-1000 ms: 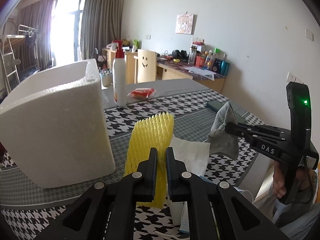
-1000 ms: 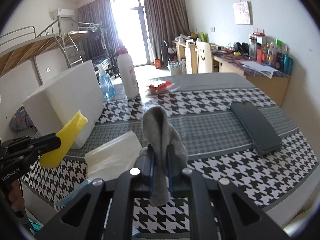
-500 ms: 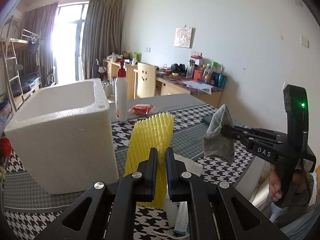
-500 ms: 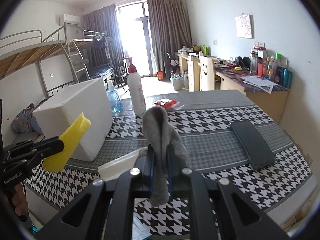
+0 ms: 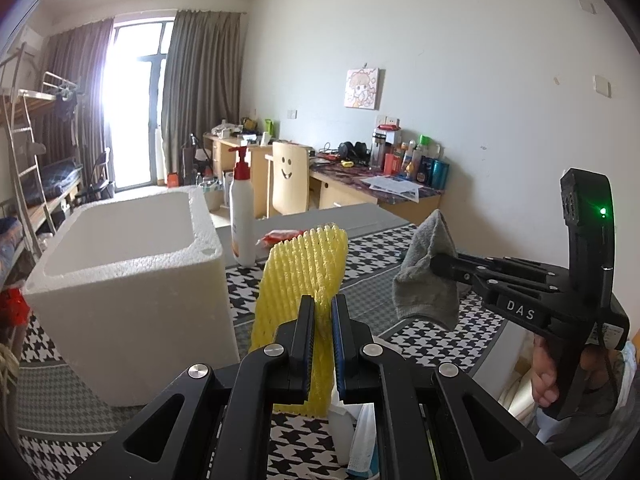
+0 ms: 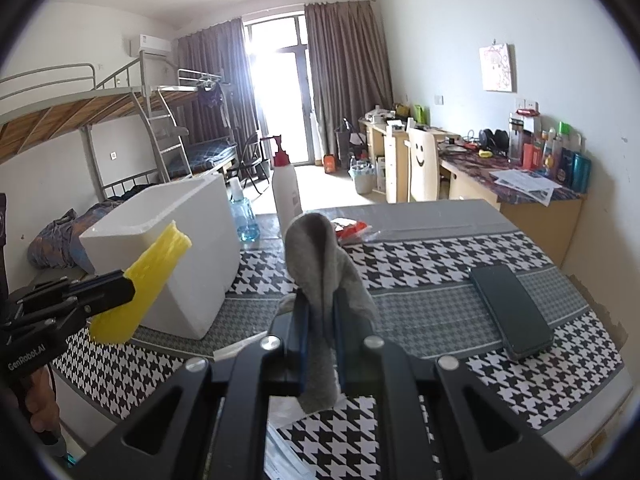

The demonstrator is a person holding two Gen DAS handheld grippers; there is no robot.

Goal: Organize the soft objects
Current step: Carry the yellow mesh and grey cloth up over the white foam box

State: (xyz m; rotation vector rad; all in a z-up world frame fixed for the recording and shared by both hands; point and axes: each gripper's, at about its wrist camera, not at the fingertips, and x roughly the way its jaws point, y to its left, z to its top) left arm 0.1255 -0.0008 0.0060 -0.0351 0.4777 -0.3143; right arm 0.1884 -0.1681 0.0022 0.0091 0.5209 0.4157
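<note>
yellow foam net [image 5: 302,268], grey sock [image 6: 320,256], white foam box [image 5: 128,280], black-white houndstooth tablecloth [image 6: 420,264], white bottle [image 5: 242,220] with red pump, black grippers [image 5: 323,320]

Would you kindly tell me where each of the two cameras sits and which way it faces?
Left wrist: sits on the left gripper, looking forward over the table toward the window; its fingers clamp the yellow foam net; the right gripper with the grey sock and the person's right hand show at right.
Right wrist: sits on the right gripper, facing the same way; its fingers clamp the sock; the left gripper with the net shows at left.
Shared: white foam box, pump bottle, both held items.
</note>
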